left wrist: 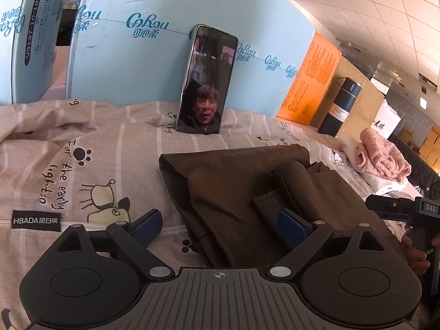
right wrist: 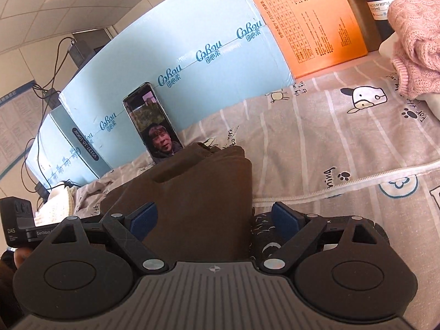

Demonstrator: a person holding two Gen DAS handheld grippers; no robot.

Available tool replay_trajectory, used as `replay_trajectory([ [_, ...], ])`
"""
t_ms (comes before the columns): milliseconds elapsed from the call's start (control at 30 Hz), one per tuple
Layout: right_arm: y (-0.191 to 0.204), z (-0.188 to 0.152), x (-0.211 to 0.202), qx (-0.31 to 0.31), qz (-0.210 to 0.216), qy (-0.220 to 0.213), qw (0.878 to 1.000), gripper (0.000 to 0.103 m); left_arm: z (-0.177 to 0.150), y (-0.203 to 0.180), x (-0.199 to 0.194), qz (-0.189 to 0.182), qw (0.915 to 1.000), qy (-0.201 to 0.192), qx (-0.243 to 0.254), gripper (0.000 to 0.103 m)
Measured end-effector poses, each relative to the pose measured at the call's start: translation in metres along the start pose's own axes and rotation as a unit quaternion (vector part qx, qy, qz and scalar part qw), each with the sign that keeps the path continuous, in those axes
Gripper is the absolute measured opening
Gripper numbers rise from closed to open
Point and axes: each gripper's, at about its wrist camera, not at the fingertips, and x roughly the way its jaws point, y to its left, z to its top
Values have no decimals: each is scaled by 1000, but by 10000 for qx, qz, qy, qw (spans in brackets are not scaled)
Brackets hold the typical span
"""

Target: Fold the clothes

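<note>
Brown folded trousers are lying on the cartoon-print bedsheet, filling the centre and lower middle of both wrist views. You are holding your left claw released, its right pad sitting over the trousers' near edge and its left pad over the sheet. Your right claw is also spread wide, the cloth lying between its pads. Behind, a phone is leaning on a blue carton, and a pink knit is resting at the right.
</note>
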Motion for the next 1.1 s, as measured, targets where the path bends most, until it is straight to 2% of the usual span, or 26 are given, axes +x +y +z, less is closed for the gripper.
replay_trajectory([
  [233, 0, -2, 4, 32, 142, 184, 9997, 92, -1, 0, 2, -234, 9996, 87, -90, 96],
  [500, 3, -3, 8, 69, 585, 440, 9973, 94, -1, 6, 0, -628, 9966, 229, -473, 97],
  [667, 4, -4, 9, 77, 687, 519, 9963, 95, -5, 16, -8, -984, 9894, 300, -1025, 98],
  [800, 5, -4, 10, 78, 755, 577, 9954, 95, -6, 12, -6, -1078, 9883, 423, -990, 103],
  [900, 7, -4, 11, 57, 806, 618, 9948, 96, -6, 12, -4, -1162, 9865, 423, -1076, 103],
  [1100, 7, -5, 12, 75, 931, 682, 9933, 96, -9, 20, 0, -1573, 9741, 377, -1582, 103],
])
